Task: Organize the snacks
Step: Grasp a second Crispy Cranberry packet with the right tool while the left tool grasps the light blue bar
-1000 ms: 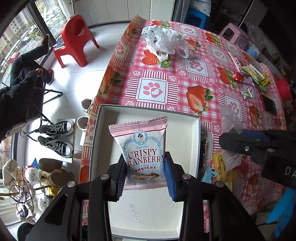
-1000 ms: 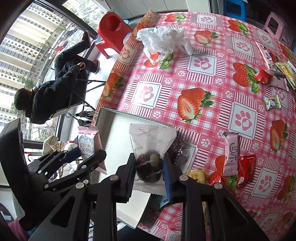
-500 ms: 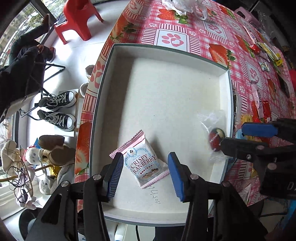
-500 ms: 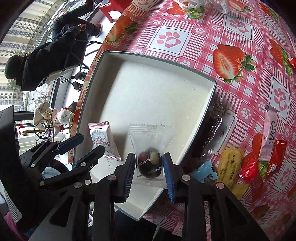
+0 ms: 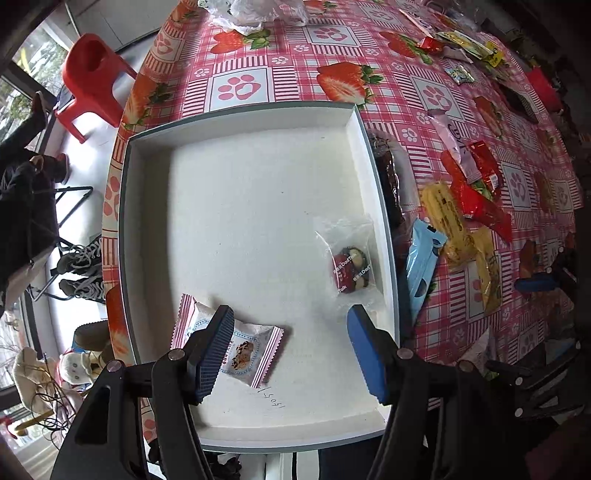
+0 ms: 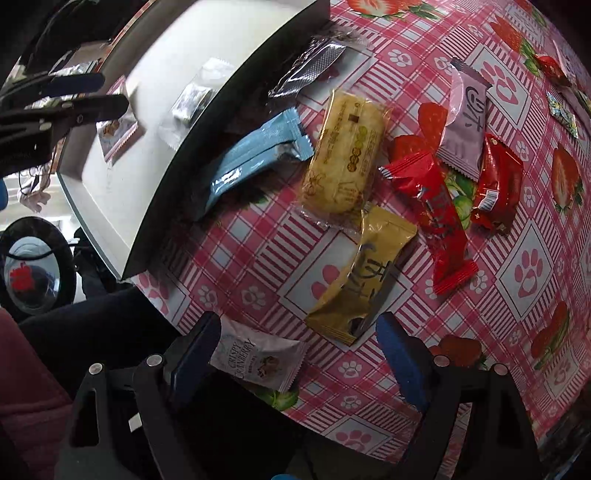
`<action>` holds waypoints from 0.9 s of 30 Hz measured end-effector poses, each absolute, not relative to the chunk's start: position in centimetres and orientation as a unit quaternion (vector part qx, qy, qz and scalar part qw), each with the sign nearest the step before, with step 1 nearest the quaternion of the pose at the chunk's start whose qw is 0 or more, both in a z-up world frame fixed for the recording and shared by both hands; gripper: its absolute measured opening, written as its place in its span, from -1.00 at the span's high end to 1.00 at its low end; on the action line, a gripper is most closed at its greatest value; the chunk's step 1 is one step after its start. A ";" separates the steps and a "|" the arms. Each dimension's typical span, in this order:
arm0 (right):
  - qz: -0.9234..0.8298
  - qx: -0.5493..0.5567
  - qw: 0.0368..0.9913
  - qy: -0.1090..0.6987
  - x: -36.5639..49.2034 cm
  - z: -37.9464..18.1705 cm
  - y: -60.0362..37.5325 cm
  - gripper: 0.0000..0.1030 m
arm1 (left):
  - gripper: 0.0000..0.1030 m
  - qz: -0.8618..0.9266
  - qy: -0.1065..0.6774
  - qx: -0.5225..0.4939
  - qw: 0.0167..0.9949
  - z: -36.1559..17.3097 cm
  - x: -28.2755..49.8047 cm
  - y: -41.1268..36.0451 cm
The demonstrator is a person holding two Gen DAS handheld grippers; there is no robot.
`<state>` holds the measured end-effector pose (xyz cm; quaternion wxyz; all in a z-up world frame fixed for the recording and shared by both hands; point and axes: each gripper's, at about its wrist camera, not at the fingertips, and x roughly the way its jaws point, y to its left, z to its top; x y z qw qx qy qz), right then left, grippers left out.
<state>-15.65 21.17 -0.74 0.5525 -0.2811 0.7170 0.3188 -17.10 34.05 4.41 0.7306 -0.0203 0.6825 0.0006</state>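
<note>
A white box (image 5: 258, 421) with a grey rim sits at the table's near edge. In it lie a pink Crispy Cranberry packet (image 5: 255, 354) and a clear packet with a red candy (image 5: 351, 269). My left gripper (image 5: 291, 354) hovers over the box's near side, jaws opening, pressing on nothing; its left finger overlaps the cranberry packet. My right gripper (image 6: 299, 363) is over the tablecloth right of the box, jaws opening. Between its fingers, untouched, lie a second cranberry packet (image 6: 258, 362) and the end of a gold packet (image 6: 362, 280).
Loose snacks lie right of the box: a blue packet (image 6: 255, 158), a yellow cracker packet (image 6: 343, 155), red packets (image 6: 436, 206), a pink one (image 6: 465, 125), a dark one (image 6: 310, 70). A white plastic bag (image 5: 258, 11) lies far back. A red chair (image 5: 92, 74) stands on the floor.
Both grippers opened and let their packets drop into the box. The right gripper then swung right and down, out of the box and over the loose snacks.
</note>
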 end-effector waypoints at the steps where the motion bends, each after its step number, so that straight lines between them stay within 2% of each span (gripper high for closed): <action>1: 0.335 -0.310 0.544 0.704 -17.0 -0.9 21.3 -0.69 | -0.32 -0.008 0.683 -0.015 0.730 4.4 -17.2 33.7; 8: 0.428 -0.452 0.489 0.612 -23.7 -2.7 23.5 -0.68 | -0.32 -0.059 0.680 0.016 0.730 5.0 -17.2 31.0; 10: 0.432 -0.458 0.486 0.607 -23.9 -3.4 23.8 -0.52 | -0.32 -0.076 0.678 0.021 0.731 5.2 -16.8 30.0; 11: 0.429 -0.459 0.483 0.610 -23.9 -4.0 24.2 -0.30 | -0.32 -0.083 0.677 0.025 0.731 5.3 -16.7 29.5; 13: 0.423 -0.457 0.492 0.608 -23.8 -4.1 24.4 -0.15 | -0.33 -0.096 0.676 0.034 0.730 5.2 -16.2 28.2; 14: 0.417 -0.454 0.499 0.609 -23.4 -4.0 24.5 0.13 | -0.33 -0.102 0.675 0.039 0.729 5.1 -16.1 27.5; 15: 0.408 -0.446 0.511 0.612 -22.5 -3.8 24.3 0.18 | -0.33 -0.108 0.675 0.043 0.728 5.0 -15.8 26.7; 22: 0.258 -0.304 0.590 0.702 -12.8 -4.2 19.3 0.18 | -0.34 -0.113 0.692 0.052 0.711 2.7 -13.4 23.2; 27: 0.187 -0.201 0.611 0.743 -8.2 -4.3 14.4 0.18 | -0.38 -0.091 0.718 0.077 0.685 -0.6 -12.9 21.7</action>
